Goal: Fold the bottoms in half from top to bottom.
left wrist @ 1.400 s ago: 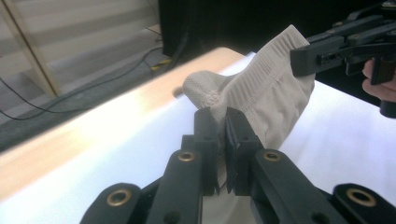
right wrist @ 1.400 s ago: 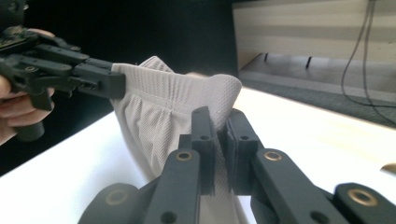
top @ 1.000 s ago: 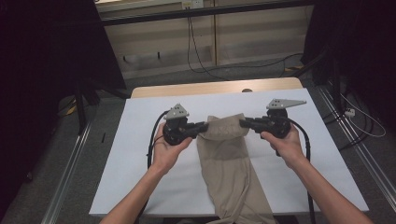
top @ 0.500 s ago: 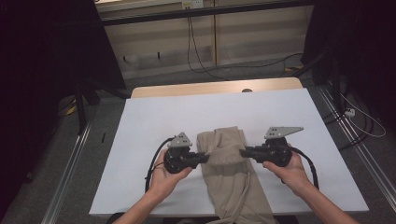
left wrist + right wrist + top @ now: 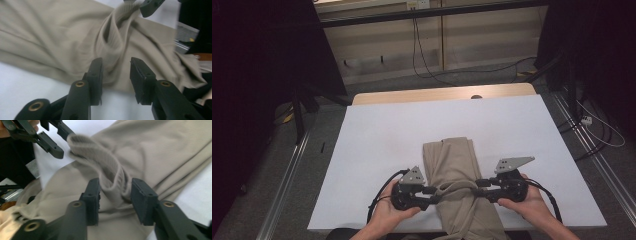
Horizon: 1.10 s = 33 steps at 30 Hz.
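Both my hand-held grippers, left (image 5: 435, 190) and right (image 5: 476, 184), have just been opening, cloth (image 5: 452, 157) loose between their jaws. Since a second ago its top edge has come down to lower centre, so this fold looks done.

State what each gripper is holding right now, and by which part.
Nothing is gripped. Both grippers' jaws have just been opening: the left gripper and right gripper each straddle a bunched fold at the side edges of the beige garment, with their fingers apart.

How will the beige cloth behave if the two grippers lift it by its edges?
The beige cloth will probably sag and hang limp: a ridge is bunched between the left gripper and the right gripper. It looks thin and ribbed, so likely light. It may slip free, since both jaws have just been opening around the fold.
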### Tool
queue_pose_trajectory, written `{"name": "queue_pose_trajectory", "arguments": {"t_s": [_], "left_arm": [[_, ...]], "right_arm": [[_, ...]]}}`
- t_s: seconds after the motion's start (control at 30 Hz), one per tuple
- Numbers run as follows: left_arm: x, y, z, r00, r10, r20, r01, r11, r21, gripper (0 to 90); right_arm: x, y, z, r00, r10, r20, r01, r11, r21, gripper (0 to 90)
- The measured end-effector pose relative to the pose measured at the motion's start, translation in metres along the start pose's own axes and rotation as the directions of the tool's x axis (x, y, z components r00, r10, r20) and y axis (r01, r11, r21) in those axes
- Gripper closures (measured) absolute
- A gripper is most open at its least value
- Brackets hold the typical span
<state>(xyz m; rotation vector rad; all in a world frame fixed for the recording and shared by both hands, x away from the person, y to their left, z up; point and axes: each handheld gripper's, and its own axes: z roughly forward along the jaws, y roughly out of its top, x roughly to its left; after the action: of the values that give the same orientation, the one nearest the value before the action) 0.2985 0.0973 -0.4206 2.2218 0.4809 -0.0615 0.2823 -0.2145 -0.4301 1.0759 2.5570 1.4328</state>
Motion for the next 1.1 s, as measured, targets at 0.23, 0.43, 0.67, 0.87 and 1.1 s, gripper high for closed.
{"name": "queue_pose_trajectory", "arguments": {"t_s": [0.23,0.43,0.67,0.87,1.1], "left_arm": [[0.004,0.010,-0.006,0.9997,-0.021,-0.008,0.021,0.9982,-0.056,57.0],[0.011,0.011,0.011,0.9990,-0.024,-0.038,0.024,0.9996,0.013,58.5],[0.000,0.005,0.020,0.9981,0.037,-0.049,-0.034,0.9979,0.055,60.0],[-0.007,0.002,0.018,0.9972,0.058,-0.048,-0.054,0.9957,0.075,76.9],[-0.014,-0.001,0.013,0.9980,0.018,0.060,-0.022,0.9973,0.069,66.9]], "right_arm": [[0.002,0.008,-0.006,1.0000,-0.005,-0.008,0.004,0.998,-0.062,58.5],[-0.004,0.012,0.022,0.9987,-0.043,0.027,0.042,0.998,0.046,64.2],[0.004,0.001,0.028,0.9957,-0.090,0.023,0.086,0.989,0.121,68.9],[0.008,0.000,0.017,0.9952,-0.097,-0.012,0.098,0.985,0.144,90.0],[0.018,-0.004,0.007,0.9942,-0.100,-0.039,0.104,0.986,0.132,90.0]]}}
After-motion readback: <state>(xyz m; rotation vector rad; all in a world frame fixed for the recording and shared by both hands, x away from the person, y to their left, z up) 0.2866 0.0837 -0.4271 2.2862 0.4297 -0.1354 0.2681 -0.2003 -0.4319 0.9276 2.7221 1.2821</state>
